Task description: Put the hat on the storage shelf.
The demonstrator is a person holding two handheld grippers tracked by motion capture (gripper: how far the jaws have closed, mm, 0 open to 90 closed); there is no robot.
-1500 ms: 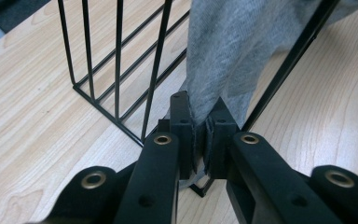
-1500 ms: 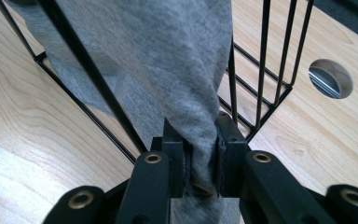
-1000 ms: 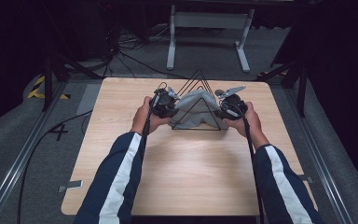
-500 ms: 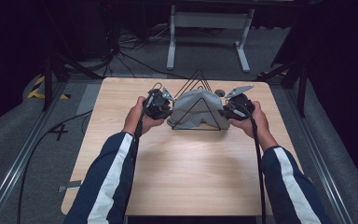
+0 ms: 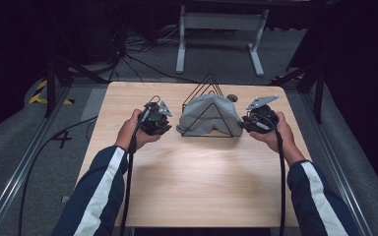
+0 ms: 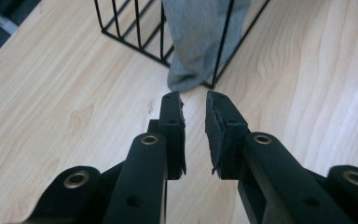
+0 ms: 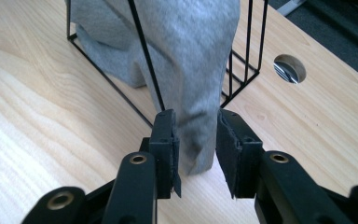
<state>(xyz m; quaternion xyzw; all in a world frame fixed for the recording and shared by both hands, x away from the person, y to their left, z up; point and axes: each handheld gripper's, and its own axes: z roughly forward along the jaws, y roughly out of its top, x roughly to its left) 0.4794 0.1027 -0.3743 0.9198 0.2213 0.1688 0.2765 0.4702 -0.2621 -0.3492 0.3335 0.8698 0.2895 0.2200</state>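
Note:
A grey cloth (image 5: 209, 112) hangs over a black wire rack (image 5: 207, 136) at the far middle of the wooden table (image 5: 187, 182). My left gripper (image 5: 167, 123) is left of the rack, a short gap away. In the left gripper view its jaws (image 6: 195, 100) stand slightly apart and empty, facing the cloth's hanging end (image 6: 200, 42) and the rack (image 6: 135, 46). My right gripper (image 5: 246, 123) is at the rack's right end. Its jaws (image 7: 196, 119) have just been opening and straddle the cloth's end (image 7: 191, 56) beside the rack (image 7: 250, 37), with a slit at one pad.
A round cable hole (image 7: 289, 67) is in the table just behind the rack (image 5: 232, 97). A white stand (image 5: 216, 24) and cables lie on the dark floor beyond the far edge. Metal rails run along both sides of the table.
Both hands have drawn apart from the rack. The left gripper moved left off the cloth, and the right gripper shifted right while the cloth stayed draped over the rack.

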